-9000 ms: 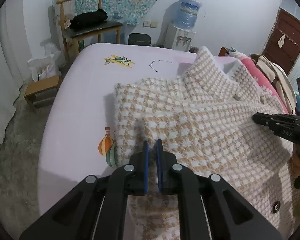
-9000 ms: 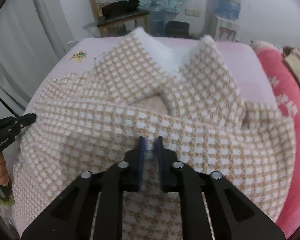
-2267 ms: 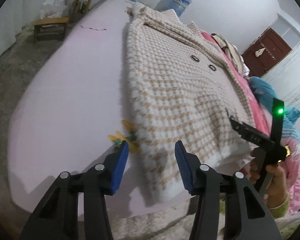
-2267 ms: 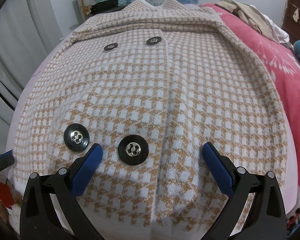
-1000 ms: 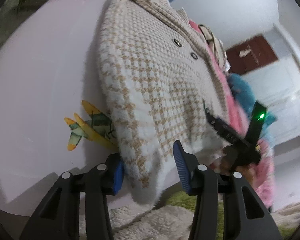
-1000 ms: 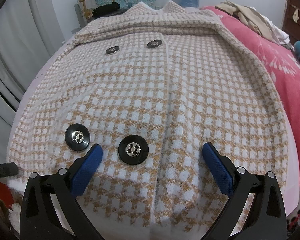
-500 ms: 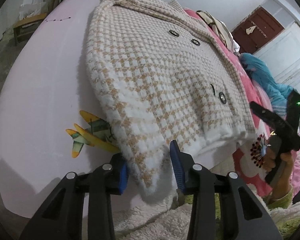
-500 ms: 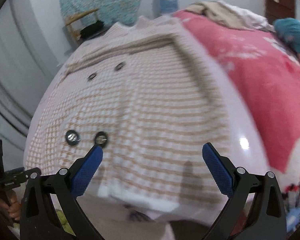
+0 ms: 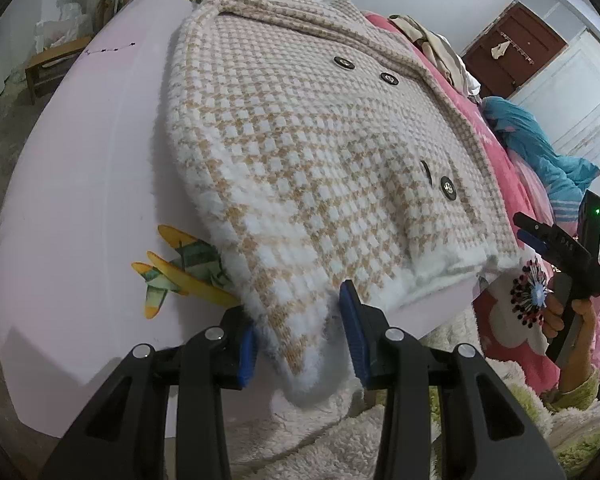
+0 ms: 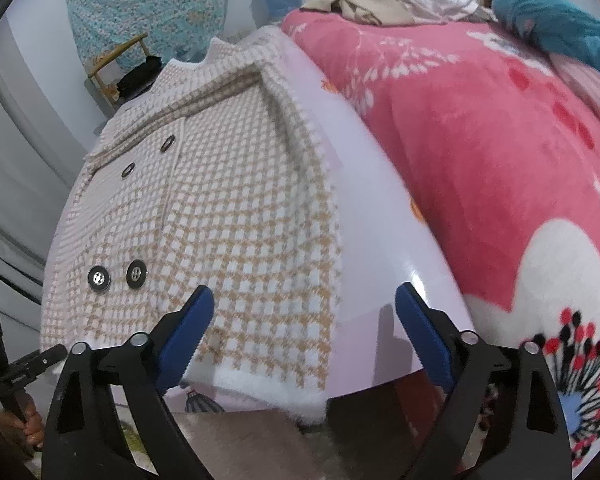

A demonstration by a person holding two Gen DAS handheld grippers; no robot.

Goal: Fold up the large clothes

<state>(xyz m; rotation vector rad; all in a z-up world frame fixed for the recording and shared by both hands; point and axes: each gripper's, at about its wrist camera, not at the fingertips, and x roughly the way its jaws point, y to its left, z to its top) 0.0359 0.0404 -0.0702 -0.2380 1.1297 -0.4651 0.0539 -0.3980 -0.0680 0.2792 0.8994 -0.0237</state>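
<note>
At lower centre of the left wrist view, the left gripper (image 9: 302, 330) is pinching the checked knit coat (image 9: 320, 140) by its hem corner, readying a fold. Low in the right view, the right gripper (image 10: 300, 334), its jaws just narrowing yet wide and empty, is straddling the opposite hem corner (image 10: 300, 376) on the lilac bed sheet (image 10: 384, 240).

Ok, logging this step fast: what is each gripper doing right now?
Left gripper: closed on the bottom corner of the fluffy beige-and-white checked coat.
Right gripper: open, jaws just been closing, pads not pressing the coat's hem corner.
</note>
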